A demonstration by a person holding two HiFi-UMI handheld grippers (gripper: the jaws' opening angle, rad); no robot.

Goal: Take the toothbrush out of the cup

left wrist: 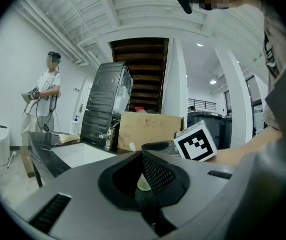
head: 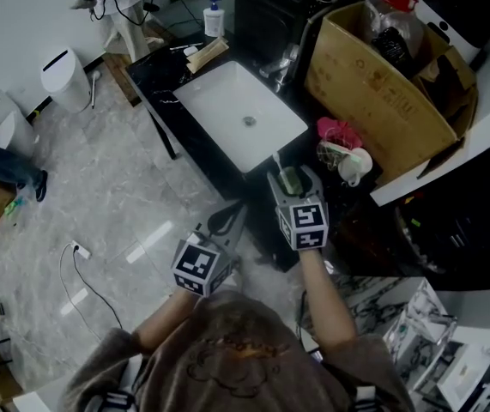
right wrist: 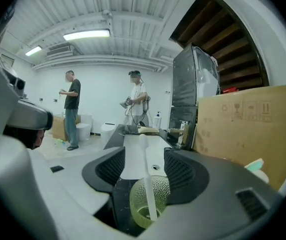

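Right tool (right wrist: 145,164) is sitting spread wide, jaws flanking the green cup (right wrist: 158,196) without pressing it. A white toothbrush (right wrist: 148,179) is standing inside it.

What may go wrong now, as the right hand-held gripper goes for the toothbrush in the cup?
1. The right hand-held gripper has its jaws wide apart around both the thin toothbrush and the cup; closing low may catch the cup instead.
2. Nothing holds the cup, so a slanted pull on the toothbrush may tip it towards the sink.
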